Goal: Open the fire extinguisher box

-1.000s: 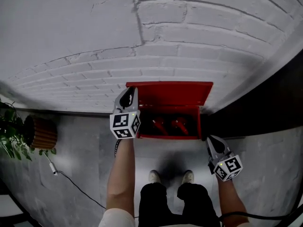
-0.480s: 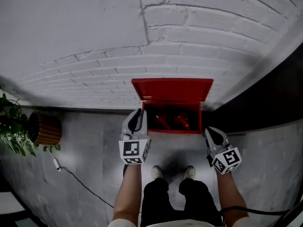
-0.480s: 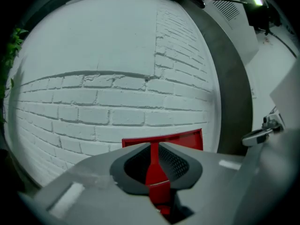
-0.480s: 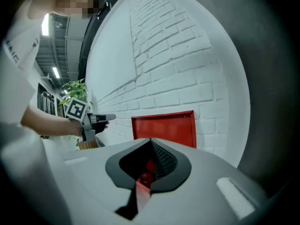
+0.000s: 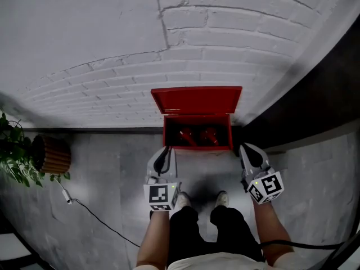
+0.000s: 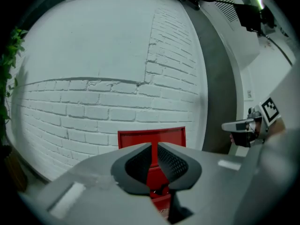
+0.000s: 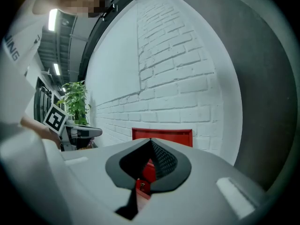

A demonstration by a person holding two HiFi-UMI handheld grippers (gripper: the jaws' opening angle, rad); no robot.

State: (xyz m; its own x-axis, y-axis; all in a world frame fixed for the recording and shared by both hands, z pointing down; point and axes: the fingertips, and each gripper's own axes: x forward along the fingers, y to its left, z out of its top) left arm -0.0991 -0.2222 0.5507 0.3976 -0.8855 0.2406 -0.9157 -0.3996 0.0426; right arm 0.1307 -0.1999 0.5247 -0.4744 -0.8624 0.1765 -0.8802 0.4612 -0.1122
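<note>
At the foot of a white brick wall [image 5: 112, 38], a red fire extinguisher box [image 5: 166, 135] sits on the grey floor [image 5: 112, 167] with its lid [image 5: 196, 101] raised and leaning back against the bricks. Red fire extinguishers [image 5: 197, 136] show inside. The opening step looks done.

The left gripper [image 5: 164, 152] hangs just short of the box's front left corner. Its jaws have just been closing and stand a narrow slit apart, with nothing between them. The right gripper [image 5: 246, 149] hangs off the front right corner, its jaw tips meeting, also empty. Neither touches the box.

The next move probably calls only for keeping clear of the upright lid, so it does not tip forward.

The box's front rim and the lid's top edge are the nearest hard edges. Bare floor lies between the box and the person's shoes [image 5: 181, 198]. A dark wall panel [image 5: 315, 106] crowds the right side. On the left, a potted plant [image 5: 17, 156] and a thin cable [image 5: 95, 221] lie well apart.
</note>
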